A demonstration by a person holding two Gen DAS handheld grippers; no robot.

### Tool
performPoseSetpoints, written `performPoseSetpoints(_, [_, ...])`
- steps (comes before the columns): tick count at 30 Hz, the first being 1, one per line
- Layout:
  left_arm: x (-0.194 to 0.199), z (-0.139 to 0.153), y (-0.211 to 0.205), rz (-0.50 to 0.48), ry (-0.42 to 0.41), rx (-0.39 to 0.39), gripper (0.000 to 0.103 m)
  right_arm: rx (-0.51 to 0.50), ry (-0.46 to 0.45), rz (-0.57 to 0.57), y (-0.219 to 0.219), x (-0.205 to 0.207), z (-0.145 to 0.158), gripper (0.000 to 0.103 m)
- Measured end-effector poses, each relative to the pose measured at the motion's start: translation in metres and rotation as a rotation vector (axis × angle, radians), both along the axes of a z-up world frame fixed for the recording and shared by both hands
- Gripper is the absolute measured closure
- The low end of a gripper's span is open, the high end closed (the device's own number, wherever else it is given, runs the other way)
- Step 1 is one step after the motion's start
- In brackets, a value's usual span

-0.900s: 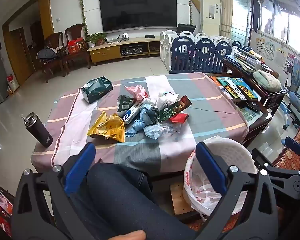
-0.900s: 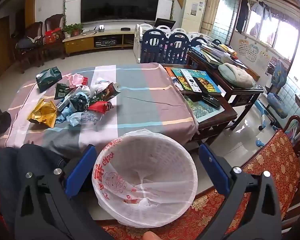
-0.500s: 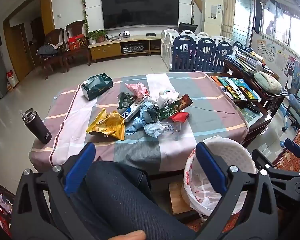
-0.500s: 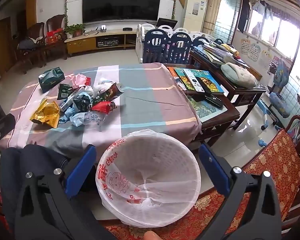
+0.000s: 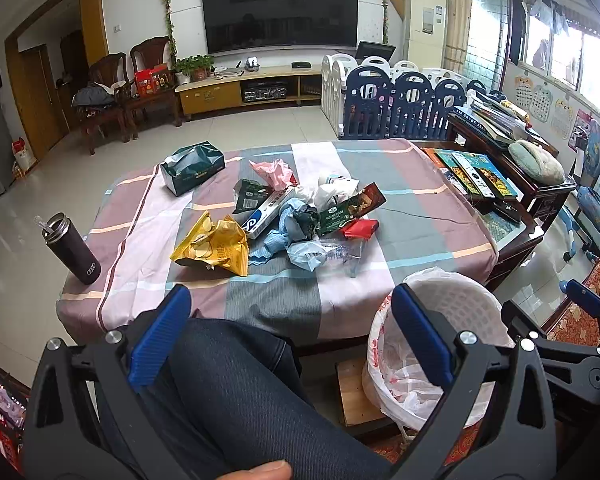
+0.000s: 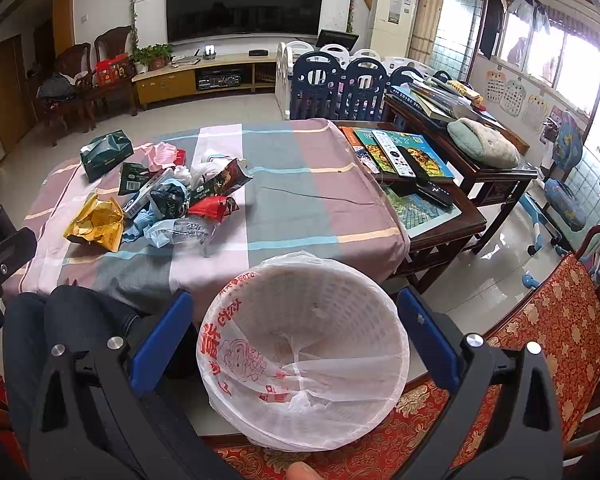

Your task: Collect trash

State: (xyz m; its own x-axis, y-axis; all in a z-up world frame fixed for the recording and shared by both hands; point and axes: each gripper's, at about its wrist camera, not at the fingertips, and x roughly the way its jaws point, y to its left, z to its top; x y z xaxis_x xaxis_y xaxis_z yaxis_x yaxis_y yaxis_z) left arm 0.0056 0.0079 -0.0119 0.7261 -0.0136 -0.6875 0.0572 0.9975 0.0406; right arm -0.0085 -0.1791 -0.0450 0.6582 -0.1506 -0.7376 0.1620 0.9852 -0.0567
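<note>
A heap of trash lies on the striped tablecloth: a yellow snack bag, a red wrapper, a pink crumpled paper, blue cloth and clear plastic. The heap also shows in the right wrist view. A white basket bin lined with a plastic bag stands by the table's near edge, seen also in the left wrist view. My left gripper is open and empty above my knee. My right gripper is open and empty, straddling the bin.
A dark tumbler stands at the table's left corner, a green tissue box at the far left. A wooden side table with books and remotes adjoins on the right. A red patterned chair is by the bin.
Both grippers have shifted slightly; the table and the bin sit a little differently in view. Nothing was taken hold of or let go.
</note>
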Motion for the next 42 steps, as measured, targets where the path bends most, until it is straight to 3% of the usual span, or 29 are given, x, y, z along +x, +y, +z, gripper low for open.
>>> performPoseSetpoints(42, [0.002,0.000,-0.005,-0.008,0.015,-0.016,0.003,-0.026,0.038,-0.044,-0.004,0.007,-0.006,0.003])
